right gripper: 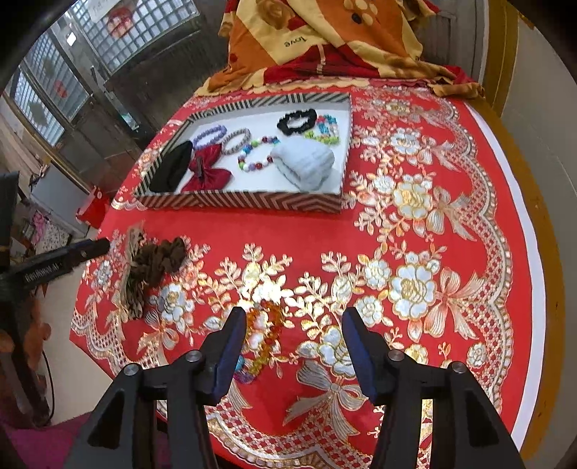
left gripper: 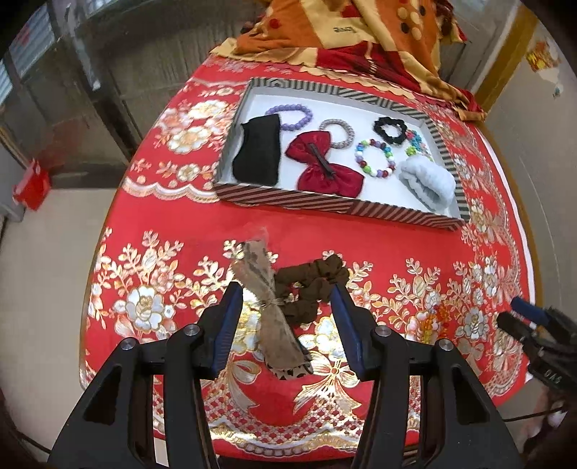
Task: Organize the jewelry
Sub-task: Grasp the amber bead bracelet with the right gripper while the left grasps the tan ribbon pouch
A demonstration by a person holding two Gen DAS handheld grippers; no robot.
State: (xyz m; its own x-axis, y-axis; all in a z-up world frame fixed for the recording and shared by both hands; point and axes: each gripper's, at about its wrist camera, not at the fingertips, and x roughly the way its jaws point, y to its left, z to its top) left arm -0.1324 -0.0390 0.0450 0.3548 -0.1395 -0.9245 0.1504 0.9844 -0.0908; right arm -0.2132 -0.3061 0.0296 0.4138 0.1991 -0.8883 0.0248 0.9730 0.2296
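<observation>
A striped tray at the back of the red cloth holds a black pouch, a red bow clip, bead bracelets, scrunchies and a pale blue wristband. A tan bow and a brown scrunchie lie on the cloth between the fingers of my open left gripper; both also show in the right wrist view. An orange bead bracelet lies by the left finger of my open, empty right gripper.
A folded orange and red quilt is piled behind the tray. The floral red cloth covers the table, whose right edge drops away. A red box sits on the floor at left.
</observation>
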